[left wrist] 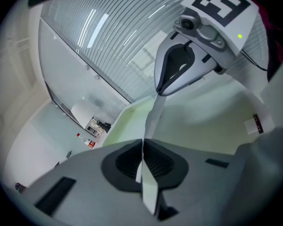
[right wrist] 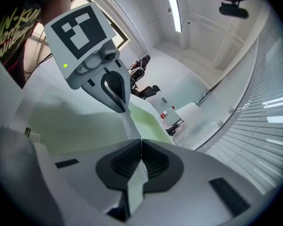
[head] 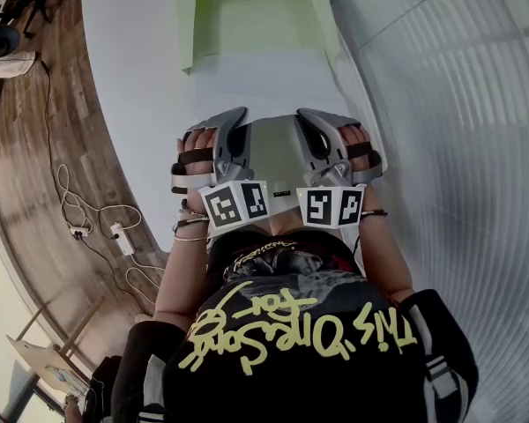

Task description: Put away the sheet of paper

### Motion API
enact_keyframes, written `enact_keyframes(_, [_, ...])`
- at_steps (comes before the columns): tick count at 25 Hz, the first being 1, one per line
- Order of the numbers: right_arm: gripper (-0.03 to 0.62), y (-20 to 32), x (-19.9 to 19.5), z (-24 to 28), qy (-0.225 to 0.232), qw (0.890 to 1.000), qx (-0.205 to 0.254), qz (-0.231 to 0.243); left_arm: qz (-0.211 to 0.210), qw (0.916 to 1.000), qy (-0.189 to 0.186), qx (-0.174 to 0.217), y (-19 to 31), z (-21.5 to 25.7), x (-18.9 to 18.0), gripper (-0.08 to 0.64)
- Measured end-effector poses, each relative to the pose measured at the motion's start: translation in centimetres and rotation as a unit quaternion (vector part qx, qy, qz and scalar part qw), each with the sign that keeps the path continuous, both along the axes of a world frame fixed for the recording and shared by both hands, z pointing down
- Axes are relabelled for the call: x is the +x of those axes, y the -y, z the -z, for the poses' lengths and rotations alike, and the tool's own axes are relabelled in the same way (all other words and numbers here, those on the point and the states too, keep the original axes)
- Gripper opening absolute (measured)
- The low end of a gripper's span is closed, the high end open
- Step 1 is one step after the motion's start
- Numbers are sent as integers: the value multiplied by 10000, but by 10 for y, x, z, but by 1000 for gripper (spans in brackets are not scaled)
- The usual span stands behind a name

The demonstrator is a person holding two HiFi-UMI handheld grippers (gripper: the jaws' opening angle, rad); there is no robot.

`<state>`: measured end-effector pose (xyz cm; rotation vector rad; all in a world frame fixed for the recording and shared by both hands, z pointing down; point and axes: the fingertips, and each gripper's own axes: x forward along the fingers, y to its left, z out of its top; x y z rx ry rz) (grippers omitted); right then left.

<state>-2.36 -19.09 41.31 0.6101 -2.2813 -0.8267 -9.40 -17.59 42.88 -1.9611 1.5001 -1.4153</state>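
Left gripper view shows the left gripper [left wrist: 142, 150] with its jaws pressed fully together on one edge of the sheet of paper [left wrist: 203, 121]. A sliver of the sheet pokes out toward the bottom of the frame. In the right gripper view the right gripper [right wrist: 140, 147] is clamped flat on the opposite edge in the same way, with nothing else between its jaws. The sheet runs from one gripper to the other, so each gripper appears near the top of the other's frame, biting the far edge. In the head view the sheet is held at the frame's centre over the white tabletop [head: 132, 86]. Whether its far edge rests on the tabletop cannot be told. A pale green tray [head: 198, 25] lies beyond it at top centre and looks empty.

The step in hand looks like carrying the sheet to that tray. To do it well, both grippers should travel together at even spacing, so the paper neither tears nor sags into a fold. The far edge should pass over the tray's near wall first, low and flat. The grip should be released only once the sheet lies inside.
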Motion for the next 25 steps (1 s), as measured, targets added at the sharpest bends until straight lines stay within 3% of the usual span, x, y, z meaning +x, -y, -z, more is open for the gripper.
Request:
enact_keyframes(7, [8, -18, 1, -16, -31, 10000, 10, 63, 73, 10000, 58, 26, -17, -12, 0, 9])
enact_keyframes(25, [8, -9, -7, -7, -152, 9998, -9, 106, 163, 9998, -121, -36, -6, -1, -10, 9])
